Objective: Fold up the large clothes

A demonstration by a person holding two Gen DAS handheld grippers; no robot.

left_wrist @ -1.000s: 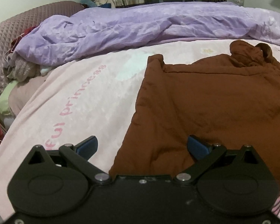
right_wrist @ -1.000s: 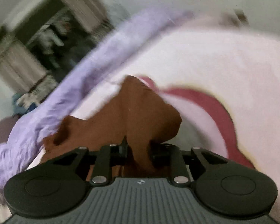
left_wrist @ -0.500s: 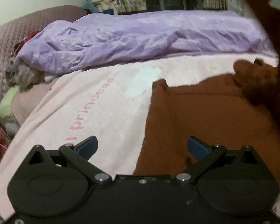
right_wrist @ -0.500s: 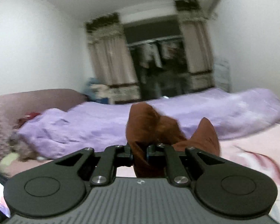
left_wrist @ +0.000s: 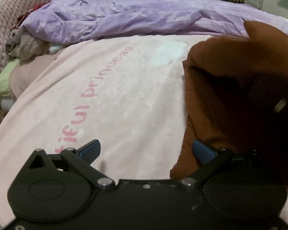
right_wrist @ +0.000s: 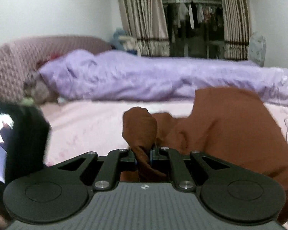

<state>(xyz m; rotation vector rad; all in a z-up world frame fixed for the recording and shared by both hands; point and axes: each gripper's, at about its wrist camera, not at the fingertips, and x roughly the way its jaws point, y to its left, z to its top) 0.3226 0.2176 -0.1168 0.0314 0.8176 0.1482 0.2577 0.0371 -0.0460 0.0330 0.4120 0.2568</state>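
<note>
In the right wrist view, the right gripper (right_wrist: 144, 156) is sitting closest to the lens at six o'clock, its jaws closed tight on a pinched fold of the brown garment (right_wrist: 226, 134). A rounded lobe of that cloth is bulging up just past the fingertips toward twelve o'clock, while the bulk of the garment is spreading away toward three o'clock, rising to a blurred upper edge at about one o'clock. Its long axis is hard to tell, since the cloth is bunched and lifted. At nine o'clock a dark device with a lit screen (right_wrist: 2, 143) is filling the frame edge.

In the left wrist view, the left gripper (left_wrist: 146, 150) is hovering with its jaws spread wide and nothing between them. Its blue right pad is lying just at the near edge of the brown garment (left_wrist: 230, 99), which is heaped from five o'clock up to two o'clock, its peak pointing toward one o'clock.

Beneath it, the pink bed sheet (left_wrist: 115, 95) with pink lettering is stretching away toward twelve o'clock. Beyond, a crumpled lilac duvet (left_wrist: 134, 19) is lying across the bed from ten to two o'clock. A quilted mauve headboard (left_wrist: 2, 34) is standing at ten o'clock, and striped curtains (right_wrist: 144, 19) are hanging farthest back.
</note>
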